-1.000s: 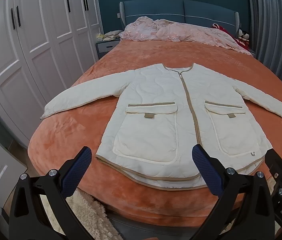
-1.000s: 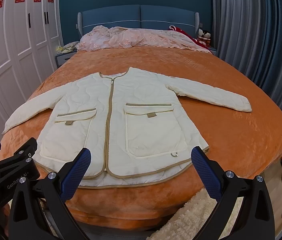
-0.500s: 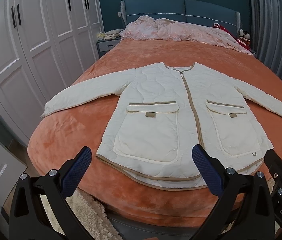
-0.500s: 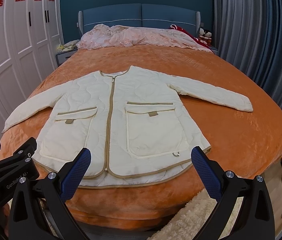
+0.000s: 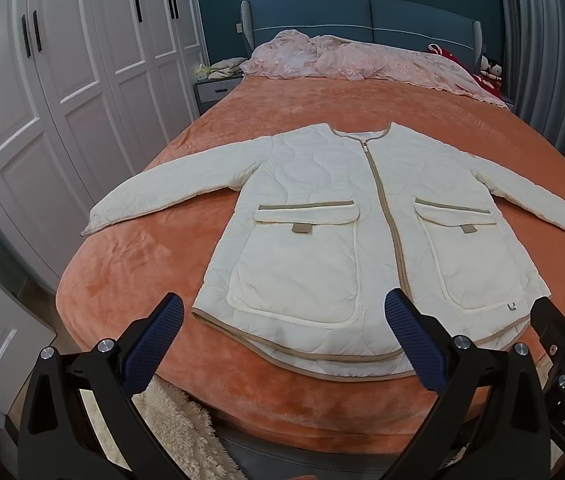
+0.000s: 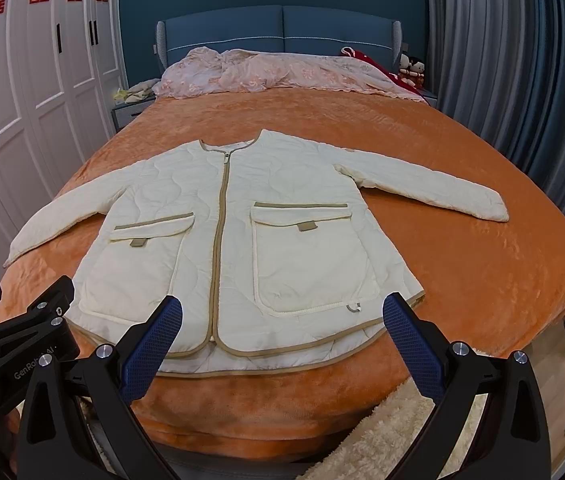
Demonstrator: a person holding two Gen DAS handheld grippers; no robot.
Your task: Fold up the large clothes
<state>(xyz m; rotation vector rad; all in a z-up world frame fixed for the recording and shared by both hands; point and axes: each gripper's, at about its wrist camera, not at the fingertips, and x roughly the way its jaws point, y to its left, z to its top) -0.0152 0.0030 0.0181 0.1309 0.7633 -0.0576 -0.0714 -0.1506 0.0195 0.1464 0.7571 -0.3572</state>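
Your left gripper (image 5: 282,332) and right gripper (image 6: 282,330) both gape, empty. The quilted jacket (image 5: 346,240) lies flat mid-frame on the bed (image 6: 482,264); it looks puffy and soft, so pinch each cuff.

left tongs (image 5: 284,320) wide apart, empty | jacket (image 5: 346,240) flat on bed (image 5: 130,264)

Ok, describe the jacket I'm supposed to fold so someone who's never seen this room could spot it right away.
Find the big bed with the orange plush blanket and blue padded headboard. The cream quilted jacket lies flat, front up, sleeves spread, near the foot. Unlike the crumpled pink floral bedding by the headboard, it has tan trim, a zipped front and two flap pockets.
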